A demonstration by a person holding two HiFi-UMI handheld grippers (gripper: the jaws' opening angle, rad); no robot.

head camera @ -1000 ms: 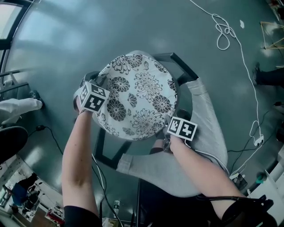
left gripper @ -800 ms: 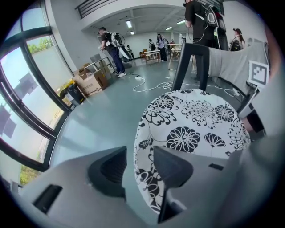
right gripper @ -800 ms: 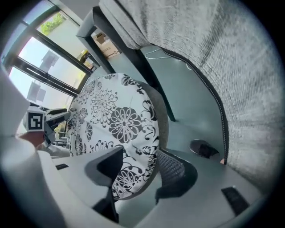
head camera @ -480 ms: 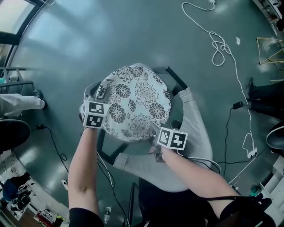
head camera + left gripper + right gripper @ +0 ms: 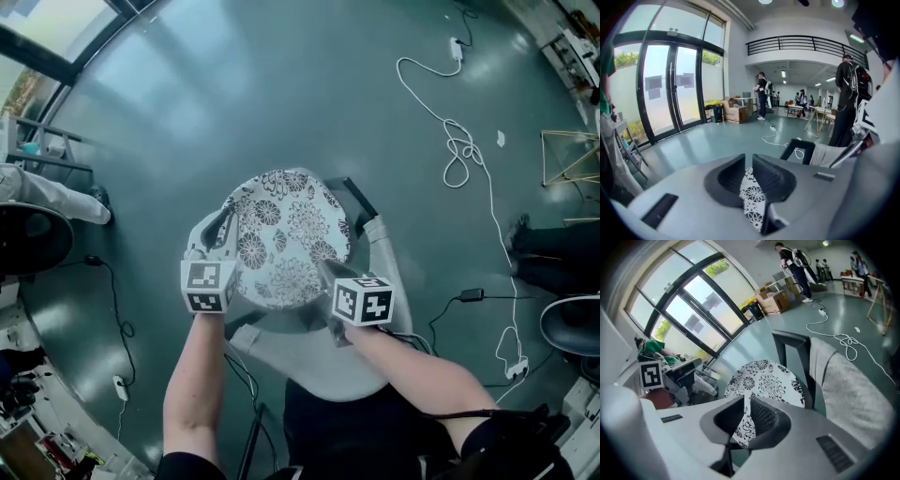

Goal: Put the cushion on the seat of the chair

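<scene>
Wide grey-green floor (image 5: 187, 94) under everything. Mid-frame in head view, black-framed chair (image 5: 349, 192) w/ grey cloth (image 5: 389, 272) draped over its picture-right and near sides. Over the seat, floral cushion (image 5: 286, 234): near-round, no clear long axis, printed face up, near edge toward person. Touching seat or not, can't tell. Gripped at near-left rim by left gripper (image 5: 748, 163) and at near-right rim by right gripper (image 5: 746, 404). Both prs of jaws closing, nearly together, w/ cushion fabric squeezed btwn the pads.
</scene>
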